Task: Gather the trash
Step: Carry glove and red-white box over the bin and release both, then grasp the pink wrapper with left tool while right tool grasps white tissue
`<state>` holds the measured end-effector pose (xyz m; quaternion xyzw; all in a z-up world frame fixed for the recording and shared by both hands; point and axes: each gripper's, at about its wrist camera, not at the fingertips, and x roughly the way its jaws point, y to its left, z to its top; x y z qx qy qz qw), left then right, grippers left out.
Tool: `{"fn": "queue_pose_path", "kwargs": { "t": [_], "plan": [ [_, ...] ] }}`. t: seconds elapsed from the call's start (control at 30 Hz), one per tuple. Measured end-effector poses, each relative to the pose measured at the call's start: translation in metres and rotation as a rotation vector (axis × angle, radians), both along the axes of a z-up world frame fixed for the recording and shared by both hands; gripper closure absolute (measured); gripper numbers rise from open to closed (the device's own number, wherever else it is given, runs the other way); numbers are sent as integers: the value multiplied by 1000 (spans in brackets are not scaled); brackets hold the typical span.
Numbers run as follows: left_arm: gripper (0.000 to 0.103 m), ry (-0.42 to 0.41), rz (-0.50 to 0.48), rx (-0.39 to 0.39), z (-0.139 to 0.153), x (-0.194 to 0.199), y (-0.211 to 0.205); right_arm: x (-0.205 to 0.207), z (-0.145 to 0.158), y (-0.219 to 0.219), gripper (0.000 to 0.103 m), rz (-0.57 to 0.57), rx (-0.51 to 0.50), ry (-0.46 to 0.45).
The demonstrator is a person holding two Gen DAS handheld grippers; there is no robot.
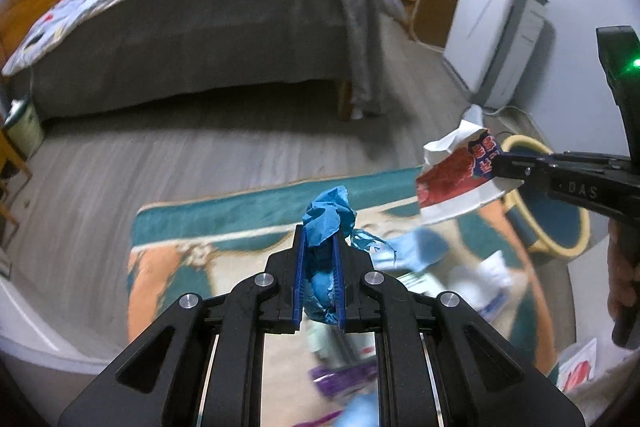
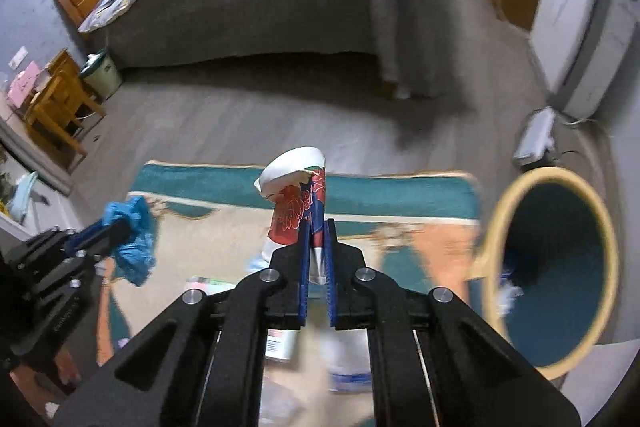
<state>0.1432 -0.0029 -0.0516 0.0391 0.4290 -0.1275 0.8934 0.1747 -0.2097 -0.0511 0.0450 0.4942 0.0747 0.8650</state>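
Left gripper (image 1: 319,251) clenched on crumpled blue wrapper (image 1: 326,215); right gripper (image 2: 316,239) clamps crushed paper cup (image 2: 298,195), both above rug (image 2: 400,187); bin (image 2: 556,307) near right; neither item binned; more litter (image 1: 486,283) left on rug

Bare grey floor (image 2: 248,115) between rug (image 2: 420,195) and bed (image 2: 248,7): open passage. Rug's near half is cluttered with loose wrappers (image 1: 488,283). Waste bin (image 2: 496,227) mouth unobstructed, standing at the rug's right end. White appliance (image 2: 576,39) blocks the right wall.
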Motion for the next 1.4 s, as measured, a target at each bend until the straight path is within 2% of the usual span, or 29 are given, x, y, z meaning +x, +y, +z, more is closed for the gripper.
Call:
{"fn": "queue_pose_path", "kwargs": {
  "t": [0.3, 0.53, 0.67, 0.8, 0.9, 0.93, 0.97, 1.07, 1.1, 1.13, 1.17, 1.2, 1.33, 1.4],
  "plan": [
    [90, -12, -115, 5, 0, -9, -78, -24, 16, -95, 97, -151, -84, -50],
    [90, -38, -250, -26, -1, -29, -145, -47, 24, -175, 97, -230, -244, -74],
    [90, -41, -300, -53, -3, -34, -181, -54, 9, -217, 97, -298, -232, -29],
    [90, -17, -345, -130, -6, -30, -228, -58, -13, -240, 96, -325, -196, 35],
    [90, -14, -378, -181, -4, -25, -254, -59, -20, -251, 96, -355, -176, 49],
    [87, -13, -384, -187, -4, -22, -263, -60, -20, -256, 96, -371, -162, 46],
    [79, -10, -387, -189, -4, -19, -270, -61, -19, -259, 93, -382, -148, 47],
    [72, -18, -385, -155, -3, -12, -281, -62, -19, -270, 91, -416, -99, 51],
    [70, -19, -388, -151, -3, -11, -281, -63, -19, -271, 87, -422, -89, 52],
    [59, -27, -387, -139, -2, -13, -280, -61, -18, -271, 83, -420, -87, 52],
    [52, -35, -383, -130, -1, -15, -277, -61, -18, -270, 73, -415, -90, 51],
    [52, -42, -381, -128, 0, -16, -275, -61, -18, -268, 65, -410, -93, 50],
    [38, -37, -351, -114, 1, -17, -259, -61, -14, -262, 59, -406, -87, 46],
    [37, -43, -335, -100, 3, -19, -249, -62, -10, -259, 53, -397, -85, 43]
  ]
}}
